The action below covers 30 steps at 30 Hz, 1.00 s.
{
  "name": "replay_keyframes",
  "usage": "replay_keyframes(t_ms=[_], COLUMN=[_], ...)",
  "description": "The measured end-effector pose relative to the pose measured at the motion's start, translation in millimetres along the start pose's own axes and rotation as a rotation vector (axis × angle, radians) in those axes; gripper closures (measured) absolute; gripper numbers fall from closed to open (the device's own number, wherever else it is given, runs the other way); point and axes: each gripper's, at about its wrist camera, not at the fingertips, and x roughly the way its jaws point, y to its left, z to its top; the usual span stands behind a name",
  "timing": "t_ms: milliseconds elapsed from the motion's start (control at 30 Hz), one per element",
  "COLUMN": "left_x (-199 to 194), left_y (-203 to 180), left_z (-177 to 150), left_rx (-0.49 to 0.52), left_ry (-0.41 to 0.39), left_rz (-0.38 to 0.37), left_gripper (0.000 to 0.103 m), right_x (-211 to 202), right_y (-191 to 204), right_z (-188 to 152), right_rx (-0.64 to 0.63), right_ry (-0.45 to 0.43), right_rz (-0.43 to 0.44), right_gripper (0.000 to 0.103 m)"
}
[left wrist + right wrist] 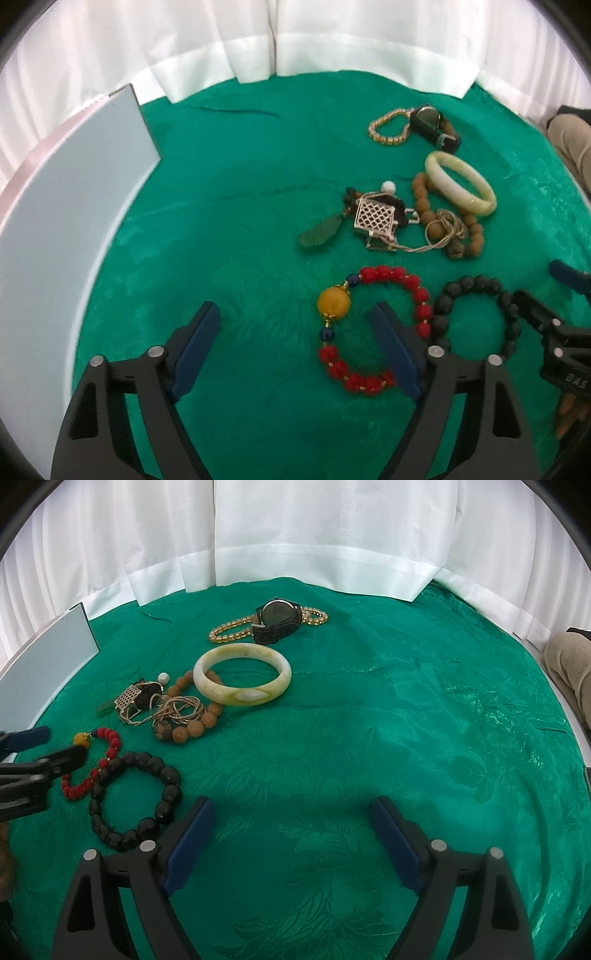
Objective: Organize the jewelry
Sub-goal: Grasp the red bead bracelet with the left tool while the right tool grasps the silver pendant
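**Jewelry spread on green cloth; both grippers spread wide, holding nothing**

Jewelry lies loose on the green cloth (369, 709), gathered toward its left-centre. The left gripper (295, 317) hangs low over the near cloth, fingers set wide apart and empty; its right finger (395, 354) sits over the inside of the red bead bracelet (373, 325). The right gripper (293, 812) is likewise wide open and empty, poised over bare cloth at the near edge.

Open room: a broad bare stretch of cloth runs right of the pieces. A grey board (55, 229) borders the left edge; a white curtain (295, 535) closes the far edge.

Pieces, largest first: the pale jade bangle (242, 674) leans on the brown bead bracelet (192, 723); the black bead bracelet (135, 801) touches the red one; the watch (277, 622) lies over the gold bead strand (229, 629) at the far side; the silver lattice pendant (373, 216) sits tangled with cord just beside the brown beads.
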Motion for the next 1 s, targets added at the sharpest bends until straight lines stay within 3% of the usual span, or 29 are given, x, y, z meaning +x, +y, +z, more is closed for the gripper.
replay_keyframes(t_ms=[33, 133, 167, 200, 233, 300, 433, 567, 667, 800, 1000], left_x=[1.0, 0.0, -0.9, -1.5, -2.2, -2.9, -16.7, -48.9, -68.6, -81.1, -85.9], left_y=[0.1, -1.1, -3.1, -5.4, -8.2, -8.6, 10.4, 34.2, 46.8, 58.1, 70.8], left_z=[-0.3, 0.4, 0.6, 1.2, 1.6, 1.2, -6.5, -17.4, -26.3, -35.4, -48.1], left_rx=[0.001, -0.002, 0.010, 0.021, 0.032, 0.016, -0.109, -0.197, -0.222, -0.249, -0.276], left_ry=[-0.003, -0.013, -0.020, -0.023, -0.021, -0.010, 0.000, -0.034, -0.060, -0.082, -0.091], left_rz=[-0.009, -0.052, -0.058, -0.071, -0.085, -0.097, -0.167, -0.220, -0.219, -0.207, -0.186], left_gripper=[0.020, 0.040, 0.056, 0.081, 0.086, 0.088, 0.088, 0.088, 0.088, 0.088, 0.088], right_x=[0.0, 0.0, 0.0, -0.1, -0.2, -0.1, -0.1, 0.1, -0.7, -18.1, -50.9], right_y=[0.0, 0.0, 0.0, 0.0, 0.1, 0.0, 0.4, 3.0, 3.6, 10.0, 61.9], right_z=[0.0, 0.1, 0.1, 0.1, 0.0, 0.1, 0.0, -0.5, -1.3, 0.0, 31.8], right_rx=[0.000, 0.000, 0.000, 0.000, 0.001, 0.001, 0.001, 0.002, -0.004, -0.037, -0.211], right_ry=[0.000, 0.000, 0.000, 0.000, 0.000, 0.000, 0.001, 0.001, 0.000, -0.005, -0.062], right_rz=[0.000, 0.000, 0.000, 0.000, 0.000, 0.000, 0.002, 0.012, 0.030, 0.123, 0.326], right_gripper=[0.013, 0.013, 0.013, 0.013, 0.013, 0.012, 0.012, 0.011, 0.009, 0.010, 0.011])
